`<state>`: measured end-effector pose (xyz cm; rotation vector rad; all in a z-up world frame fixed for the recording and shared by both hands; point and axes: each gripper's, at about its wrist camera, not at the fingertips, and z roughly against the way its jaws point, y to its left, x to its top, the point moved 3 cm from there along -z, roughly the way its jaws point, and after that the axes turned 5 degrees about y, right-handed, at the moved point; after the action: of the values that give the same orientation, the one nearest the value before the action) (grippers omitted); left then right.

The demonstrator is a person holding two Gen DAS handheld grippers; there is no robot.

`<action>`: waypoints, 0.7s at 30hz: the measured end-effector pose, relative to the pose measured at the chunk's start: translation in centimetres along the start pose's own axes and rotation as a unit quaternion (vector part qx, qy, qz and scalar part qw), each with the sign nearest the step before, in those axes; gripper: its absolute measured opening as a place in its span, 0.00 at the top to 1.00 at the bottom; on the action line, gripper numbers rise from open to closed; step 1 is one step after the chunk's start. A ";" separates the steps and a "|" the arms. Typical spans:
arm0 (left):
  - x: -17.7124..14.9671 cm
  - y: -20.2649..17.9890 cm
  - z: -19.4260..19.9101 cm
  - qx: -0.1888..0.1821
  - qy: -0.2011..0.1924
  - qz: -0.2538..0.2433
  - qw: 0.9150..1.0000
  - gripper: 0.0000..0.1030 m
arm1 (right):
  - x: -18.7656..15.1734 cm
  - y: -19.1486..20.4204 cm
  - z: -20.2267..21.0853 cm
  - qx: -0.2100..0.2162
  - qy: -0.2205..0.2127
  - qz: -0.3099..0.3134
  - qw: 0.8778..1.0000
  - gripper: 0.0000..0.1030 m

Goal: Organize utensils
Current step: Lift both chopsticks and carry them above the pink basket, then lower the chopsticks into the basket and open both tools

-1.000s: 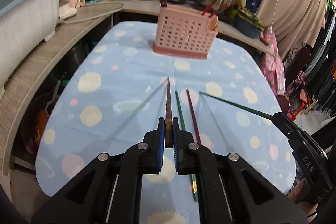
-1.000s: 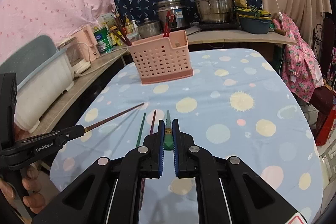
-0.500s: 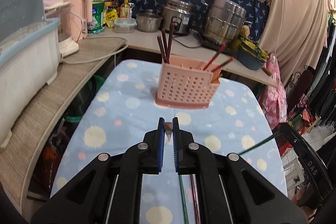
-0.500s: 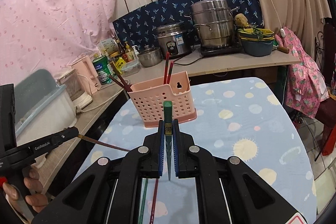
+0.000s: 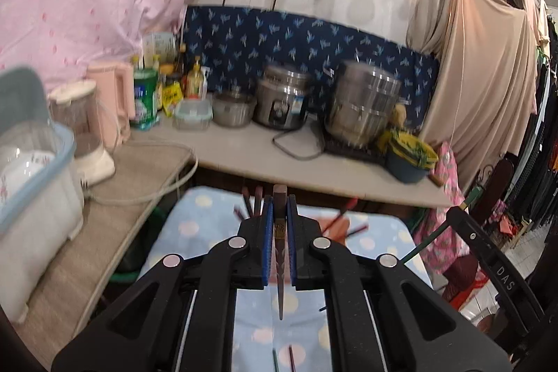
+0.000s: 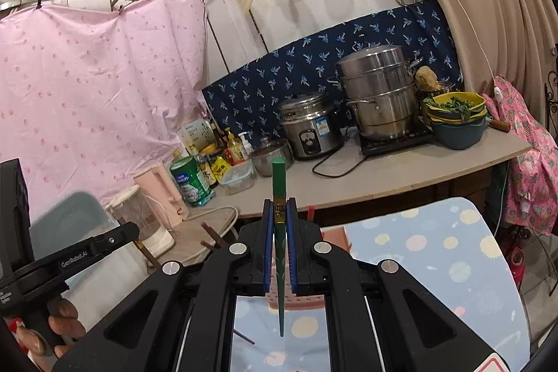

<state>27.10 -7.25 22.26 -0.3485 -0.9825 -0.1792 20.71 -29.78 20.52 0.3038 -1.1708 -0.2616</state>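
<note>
Left gripper [image 5: 279, 222]: jaws nearly together, clamping one brown chopstick [image 5: 280, 271] near its thick end, which stands upright between the blue pads; thin end hangs down toward the camera. Right gripper [image 6: 279, 225]: same narrow grip on one green chopstick [image 6: 279, 183], thick end up, well clear of the pads, tip hanging below. Both sticks held in the air over the surface [image 6: 464, 253] with its blue spotted cloth. Pink utensil basket [image 6: 334, 237] mostly hidden behind the gripper in both views; one corner shows in the right wrist view. Sticks already standing in it: left wrist view shows two dark ones [image 5: 257, 197] left of the jaws and two red ones [image 5: 343, 210] leaning to the right, blurred. Two more chopsticks, one green and one red [image 5: 291, 356], lie on the cloth at the bottom edge of the left wrist view. Back counter: one rice cooker [image 6: 310, 128], one stacked steamer pot [image 6: 380, 96], one lidded steel bowl, one pink kettle. The person's hand [image 6: 48, 330] grips the left handle.
</note>
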 end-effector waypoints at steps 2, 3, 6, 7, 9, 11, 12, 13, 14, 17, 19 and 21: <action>1.7 -0.5 -0.4 0.001 -0.016 0.001 1.000 0.93 | 1.6 0.3 -0.9 0.006 -0.010 -0.004 1.000 0.93; 2.7 -0.7 -0.7 0.000 -0.021 0.001 1.000 0.93 | 2.6 0.4 -1.3 0.007 -0.017 -0.005 1.000 0.93; 4.6 -1.3 -1.4 0.004 -0.042 -0.001 0.999 0.93 | 4.7 0.9 -2.6 0.005 -0.032 -0.002 0.999 0.93; 5.0 -1.4 -1.7 0.006 -0.047 -0.002 0.999 0.93 | 5.2 1.0 -3.1 0.004 -0.036 -0.001 0.999 0.93; 5.6 -1.7 -2.5 0.011 -0.055 -0.004 0.998 0.93 | 6.0 1.1 -4.0 0.003 -0.041 0.000 0.999 0.93; 6.2 -1.7 -3.3 0.018 -0.061 -0.007 0.998 0.93 | 6.4 1.1 -5.1 0.002 -0.040 -0.001 0.999 0.93; 6.4 -1.8 -3.9 0.022 -0.063 -0.010 0.998 0.93 | 6.6 1.0 -5.8 0.000 -0.038 -0.001 0.999 0.93; 6.8 -1.9 -4.5 0.023 -0.064 -0.013 0.998 0.93 | 6.7 1.0 -6.4 -0.001 -0.036 -0.002 0.999 0.93; 6.9 -2.0 -5.2 0.025 -0.063 -0.017 0.998 0.93 | 6.7 0.8 -6.9 -0.003 -0.033 -0.002 0.999 0.93; 7.0 -2.0 -6.8 0.033 -0.054 -0.021 0.998 0.93 | 6.2 0.5 -8.6 -0.009 -0.022 0.001 1.000 0.93; 6.7 -1.8 -7.7 0.033 -0.046 -0.021 0.998 0.93 | 5.7 0.1 -9.7 -0.014 -0.013 0.003 1.000 0.93; 6.2 -1.7 -8.6 0.033 -0.039 -0.019 0.999 0.93 | 5.1 -0.3 -10.6 -0.018 -0.003 0.003 1.000 0.93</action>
<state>36.67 -11.91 23.44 -0.2785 -1.0708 -0.1693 32.40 -30.88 21.01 0.2680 -1.1716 -0.2774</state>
